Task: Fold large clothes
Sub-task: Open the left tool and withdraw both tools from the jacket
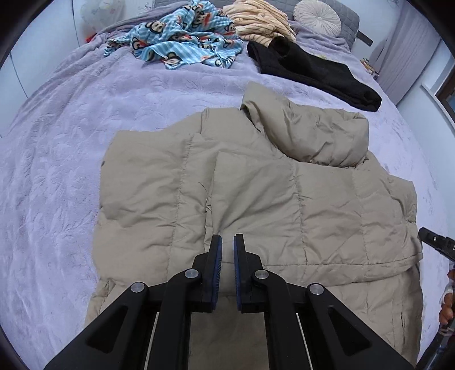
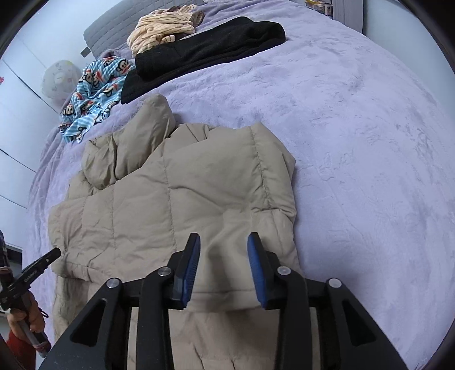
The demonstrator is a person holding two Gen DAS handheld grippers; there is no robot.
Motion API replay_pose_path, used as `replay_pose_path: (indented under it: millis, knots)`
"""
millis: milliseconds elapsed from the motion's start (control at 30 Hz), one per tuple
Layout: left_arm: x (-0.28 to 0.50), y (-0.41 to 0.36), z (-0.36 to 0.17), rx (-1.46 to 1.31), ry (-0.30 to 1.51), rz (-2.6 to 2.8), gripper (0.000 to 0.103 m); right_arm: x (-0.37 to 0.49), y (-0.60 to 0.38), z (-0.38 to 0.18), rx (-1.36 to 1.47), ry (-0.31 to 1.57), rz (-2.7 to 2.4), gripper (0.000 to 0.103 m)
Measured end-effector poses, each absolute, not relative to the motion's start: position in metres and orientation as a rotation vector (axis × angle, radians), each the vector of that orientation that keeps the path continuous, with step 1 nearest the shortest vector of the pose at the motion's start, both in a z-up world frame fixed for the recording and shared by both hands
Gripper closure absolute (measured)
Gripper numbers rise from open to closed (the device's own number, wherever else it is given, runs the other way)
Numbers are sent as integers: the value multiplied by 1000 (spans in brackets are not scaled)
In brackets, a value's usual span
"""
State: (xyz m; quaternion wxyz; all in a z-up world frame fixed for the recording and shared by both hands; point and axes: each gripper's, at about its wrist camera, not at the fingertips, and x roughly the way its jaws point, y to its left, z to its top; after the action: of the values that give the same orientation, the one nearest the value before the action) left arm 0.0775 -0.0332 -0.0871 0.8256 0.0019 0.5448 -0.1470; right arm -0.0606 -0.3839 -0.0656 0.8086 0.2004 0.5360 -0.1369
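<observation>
A beige quilted puffer jacket [image 1: 256,199] lies on the lilac bedspread [image 1: 57,170], its sleeves folded in over the body and its hood bunched at the far end. My left gripper [image 1: 227,242] hovers over the jacket's near middle, jaws narrowly apart with nothing between them. My right gripper [image 2: 223,242] is open above the jacket's right side [image 2: 199,185], empty. The right gripper's tip shows at the left wrist view's right edge [image 1: 435,239]; the left gripper shows at the right wrist view's left edge [image 2: 37,267].
At the bed's far end lie a blue cartoon-print garment [image 1: 184,39], a striped cream garment [image 1: 256,20], a black garment [image 1: 312,71] and a round grey cushion [image 1: 317,18]. Bare bedspread [image 2: 369,142] spreads right of the jacket.
</observation>
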Motion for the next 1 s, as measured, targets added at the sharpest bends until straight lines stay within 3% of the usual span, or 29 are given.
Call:
replay_pose_path:
  millis: [533, 600, 633, 900, 967, 1000]
  knots:
    - [1, -24, -63, -42, 1244, -252, 91, -100, -381, -58, 544, 1243, -226, 57]
    - [-7, -23, -59, -44, 1255, -211, 20, -103, -380, -52, 543, 1241, -213, 53]
    - [-11, -22, -55, -39, 1239, -165, 2, -104, -380, -50, 541, 1240, -209, 51]
    - [-25, -17, -30, -30, 1205, -94, 1, -115, -380, -33, 565, 1240, -181, 50]
    - [-28, -13, -21, -48, 1199, -80, 1, -117, -379, -27, 580, 1234, -162, 43]
    - [-29, -12, -16, -50, 1200, -69, 1, -119, -378, -23, 586, 1226, -148, 29]
